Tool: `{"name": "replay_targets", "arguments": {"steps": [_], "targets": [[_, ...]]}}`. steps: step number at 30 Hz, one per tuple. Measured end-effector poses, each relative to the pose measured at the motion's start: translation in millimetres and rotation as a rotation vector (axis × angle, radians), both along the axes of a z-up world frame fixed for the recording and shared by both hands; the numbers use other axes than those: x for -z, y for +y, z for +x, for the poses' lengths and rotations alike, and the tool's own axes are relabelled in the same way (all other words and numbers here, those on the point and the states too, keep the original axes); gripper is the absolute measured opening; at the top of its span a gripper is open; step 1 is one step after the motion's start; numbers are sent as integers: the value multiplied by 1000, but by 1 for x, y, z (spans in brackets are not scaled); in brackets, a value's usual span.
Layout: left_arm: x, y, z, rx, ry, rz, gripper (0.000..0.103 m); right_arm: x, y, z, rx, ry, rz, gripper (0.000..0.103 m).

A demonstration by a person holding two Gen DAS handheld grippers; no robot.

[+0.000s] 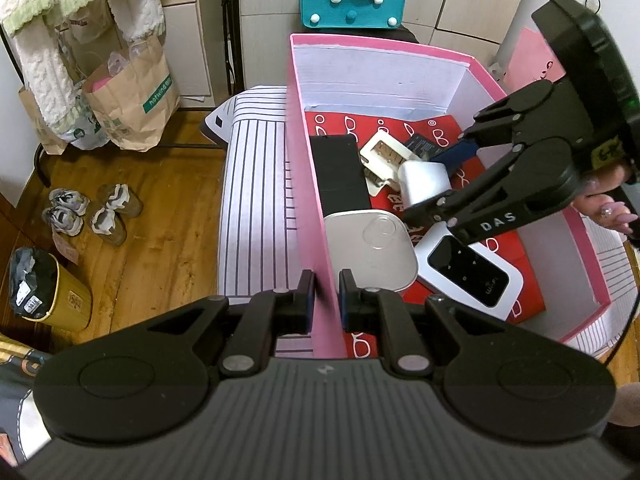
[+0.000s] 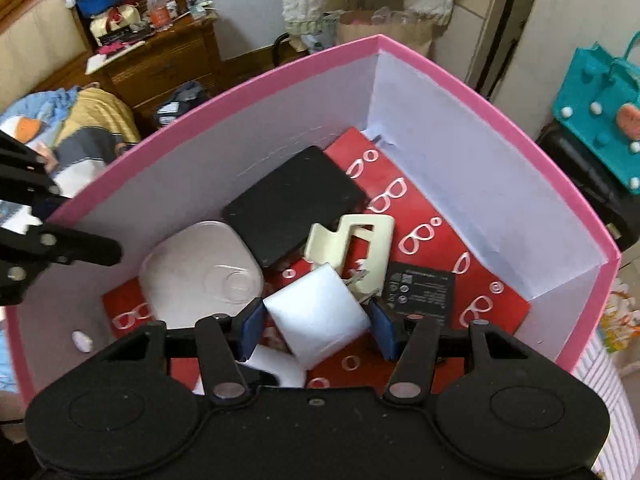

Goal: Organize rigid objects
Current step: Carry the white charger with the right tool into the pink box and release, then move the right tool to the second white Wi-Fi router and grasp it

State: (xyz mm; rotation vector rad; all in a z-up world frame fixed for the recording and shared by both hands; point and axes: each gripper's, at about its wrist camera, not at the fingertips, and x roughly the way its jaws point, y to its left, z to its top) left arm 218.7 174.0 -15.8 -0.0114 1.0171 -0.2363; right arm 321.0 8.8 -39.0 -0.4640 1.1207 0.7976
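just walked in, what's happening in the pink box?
A person works two tools. The left hand-held gripper is shut on the pink box wall, steadying it. The right hand-held gripper holds a white charger block low inside, over the red liner, among the other devices already there.

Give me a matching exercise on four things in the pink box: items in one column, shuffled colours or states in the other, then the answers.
Items:
1. white cube charger
2. pink box wall
3. flat slab
4. card with small print

States:
A. pinched by the left gripper
B. black, lying next to the rounded white case
C. between the fingers of the right gripper
D. dark, lying on the red liner at the right

Pairs: 1-C, 2-A, 3-B, 4-D
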Motion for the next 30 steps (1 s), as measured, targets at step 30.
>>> {"name": "replay_targets", "arguments": {"steps": [30], "targets": [[2, 3, -1, -45, 3, -30, 11, -81, -206, -63, 328, -301, 284, 70]]}}
